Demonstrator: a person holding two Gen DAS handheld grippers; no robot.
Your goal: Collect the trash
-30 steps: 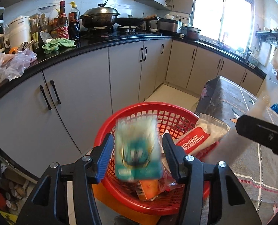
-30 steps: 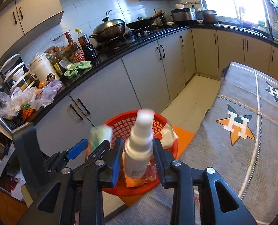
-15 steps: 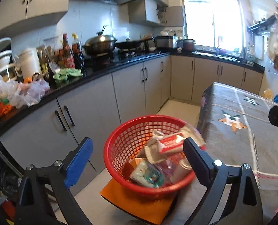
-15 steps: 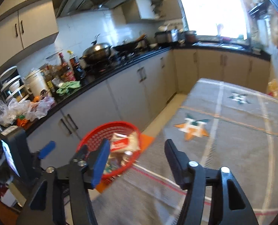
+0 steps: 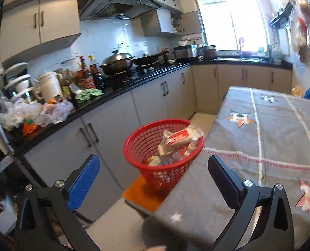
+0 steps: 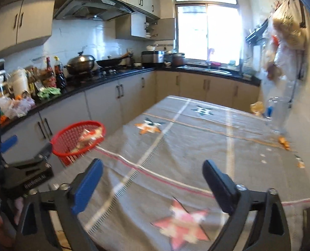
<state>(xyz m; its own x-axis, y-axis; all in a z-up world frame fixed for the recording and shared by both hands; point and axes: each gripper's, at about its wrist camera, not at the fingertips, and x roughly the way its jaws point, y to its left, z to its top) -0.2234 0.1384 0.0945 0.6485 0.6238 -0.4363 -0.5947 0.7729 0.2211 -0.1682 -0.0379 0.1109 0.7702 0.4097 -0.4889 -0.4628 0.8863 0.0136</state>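
Note:
A red mesh basket [image 5: 138,144] stands on an orange stool beside the table's left edge and holds several wrappers, a red-and-white packet [image 5: 179,137] and a small white spray bottle [image 5: 191,145]. It also shows in the right wrist view [image 6: 64,138]. My left gripper [image 5: 153,170] is open and empty, well back from and above the basket. My right gripper [image 6: 152,176] is open and empty over the grey tablecloth [image 6: 196,146]. The left gripper's body shows at the left of the right wrist view [image 6: 23,173].
A cluttered black counter [image 5: 117,90] with grey cabinets runs along the left and back. Small orange scraps [image 6: 283,141] and a clear plastic bag [image 6: 278,113] lie at the table's far right. Bags hang on the right wall [image 6: 284,35].
Both grippers opened: the packet and the spray bottle dropped into the basket. Both grippers then pulled back and up, the right one swinging right over the table.

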